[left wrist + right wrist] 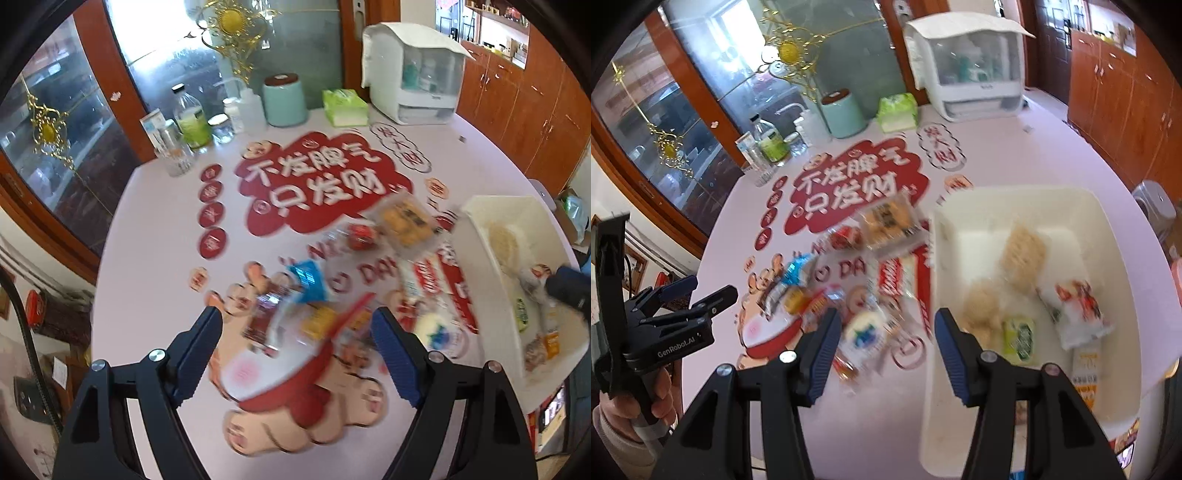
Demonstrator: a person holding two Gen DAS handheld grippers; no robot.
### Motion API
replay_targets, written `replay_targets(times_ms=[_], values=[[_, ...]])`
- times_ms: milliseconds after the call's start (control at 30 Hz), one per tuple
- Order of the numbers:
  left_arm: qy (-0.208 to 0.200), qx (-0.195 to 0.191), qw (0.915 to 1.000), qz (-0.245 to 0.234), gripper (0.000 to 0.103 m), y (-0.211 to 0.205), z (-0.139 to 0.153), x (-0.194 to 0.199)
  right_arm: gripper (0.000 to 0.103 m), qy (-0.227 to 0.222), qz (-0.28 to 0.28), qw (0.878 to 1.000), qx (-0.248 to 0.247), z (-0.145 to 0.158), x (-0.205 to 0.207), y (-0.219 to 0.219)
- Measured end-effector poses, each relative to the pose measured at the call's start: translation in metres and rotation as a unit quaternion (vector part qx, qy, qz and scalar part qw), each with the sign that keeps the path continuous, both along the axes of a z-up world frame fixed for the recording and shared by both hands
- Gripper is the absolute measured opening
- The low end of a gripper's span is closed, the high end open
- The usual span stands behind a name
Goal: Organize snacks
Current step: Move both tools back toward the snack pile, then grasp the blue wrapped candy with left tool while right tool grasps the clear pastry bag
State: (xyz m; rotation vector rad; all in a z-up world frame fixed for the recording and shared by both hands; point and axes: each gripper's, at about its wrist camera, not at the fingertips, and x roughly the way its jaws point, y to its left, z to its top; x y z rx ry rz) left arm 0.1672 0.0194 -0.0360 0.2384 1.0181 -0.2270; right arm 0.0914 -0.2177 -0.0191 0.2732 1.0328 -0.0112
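A mint canister [285,99] with a brown lid, a green tissue pack [345,107] and a white dish cabinet [415,72] line the counter's [155,229] far edge, well beyond the gripper; bottles [192,122] cluster far left.

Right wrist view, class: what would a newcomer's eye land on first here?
The big red cloud sticker with white characters at the centre of the pale table. Below it lies a scatter of wrapped snacks, and to their right a white bin already holds several packets.
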Motion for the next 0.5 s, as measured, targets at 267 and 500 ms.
replay_targets(times_ms=[267,500], values=[[0.026,-0.031,0.9992,0.002,0.083,0.039,-0.021,0.048,0.065,-0.022,0.029,0.999,-0.039,0.026,0.067,0.031],[0.067,-0.042,0.9967,-0.016,0.083,0.013,-0.061,0.079,0.070,0.027,0.057,0.996,-0.062,-0.008,0.141,0.037]])
